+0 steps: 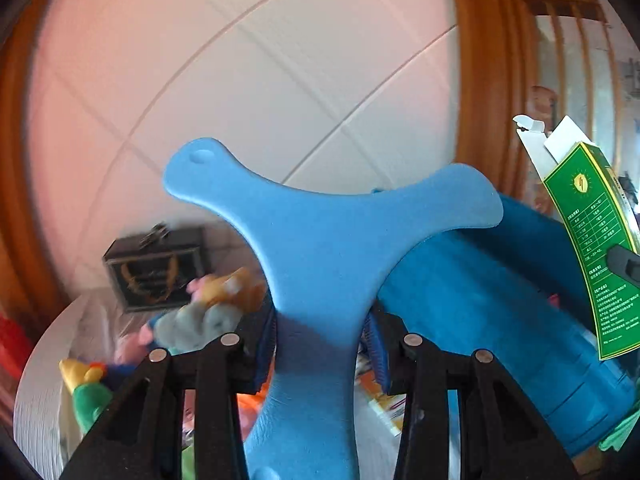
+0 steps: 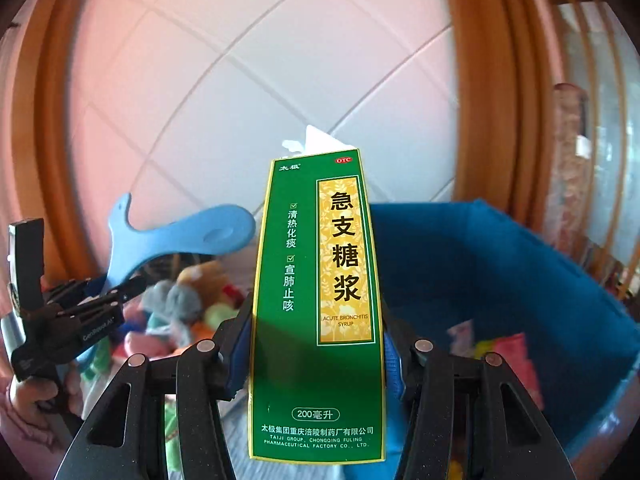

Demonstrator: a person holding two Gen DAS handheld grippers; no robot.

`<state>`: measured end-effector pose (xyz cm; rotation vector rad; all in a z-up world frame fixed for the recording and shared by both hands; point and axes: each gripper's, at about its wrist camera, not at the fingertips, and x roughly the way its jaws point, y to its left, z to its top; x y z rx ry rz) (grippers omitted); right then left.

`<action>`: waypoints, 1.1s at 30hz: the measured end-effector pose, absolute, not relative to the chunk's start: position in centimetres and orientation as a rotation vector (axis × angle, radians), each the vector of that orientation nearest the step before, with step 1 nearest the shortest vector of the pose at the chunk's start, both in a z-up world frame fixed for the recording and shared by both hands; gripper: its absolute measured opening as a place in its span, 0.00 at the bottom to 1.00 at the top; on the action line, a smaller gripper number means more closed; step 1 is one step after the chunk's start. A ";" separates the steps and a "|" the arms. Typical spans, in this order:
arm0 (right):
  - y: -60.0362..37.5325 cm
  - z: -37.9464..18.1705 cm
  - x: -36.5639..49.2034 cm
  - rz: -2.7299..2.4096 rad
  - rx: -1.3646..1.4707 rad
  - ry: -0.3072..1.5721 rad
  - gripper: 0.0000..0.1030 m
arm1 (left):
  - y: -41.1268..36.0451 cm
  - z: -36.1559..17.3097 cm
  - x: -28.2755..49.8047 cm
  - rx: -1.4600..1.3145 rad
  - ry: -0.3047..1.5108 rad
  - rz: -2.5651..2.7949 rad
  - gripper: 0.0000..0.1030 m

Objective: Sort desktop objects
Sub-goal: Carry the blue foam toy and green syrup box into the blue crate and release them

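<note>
White tiled wall (image 2: 280, 60) fills the background, framed by orange-brown wooden trim (image 2: 480, 100) on both sides. Below it, at about four o'clock from the right wrist camera, sits a big blue fabric bin (image 2: 500, 272) with a few colourful items inside. At eight o'clock lies a blurred heap of plush toys (image 2: 180, 304) on the round table (image 1: 36, 392). The right gripper (image 2: 318, 354) pinches a tall green syrup box (image 2: 320, 300) upright between its pads, its white flap open at twelve o'clock. The left gripper (image 1: 320, 344) clamps the stem of a blue Y-shaped plastic piece (image 1: 320, 248), lifted above the toys.
</note>
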<state>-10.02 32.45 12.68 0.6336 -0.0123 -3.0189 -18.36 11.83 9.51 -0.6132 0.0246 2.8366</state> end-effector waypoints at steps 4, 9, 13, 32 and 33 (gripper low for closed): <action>37.1 14.9 -8.3 -3.156 0.573 -0.046 0.51 | 18.0 12.2 -19.0 -0.548 0.040 2.748 0.38; 43.5 15.4 -8.0 -3.265 0.601 -0.124 0.51 | 26.0 13.5 -19.8 -0.531 0.065 2.638 0.38; 46.8 14.4 -8.6 -3.276 0.653 -0.186 0.51 | 31.9 13.7 -21.3 -0.565 0.112 2.555 0.38; 49.6 10.5 -11.1 -3.353 0.832 -0.263 1.00 | 36.5 13.8 -21.3 -0.545 0.256 2.509 0.90; 49.6 10.5 -11.1 -3.357 0.830 -0.263 1.00 | 36.2 13.9 -21.0 -0.539 0.260 2.516 0.91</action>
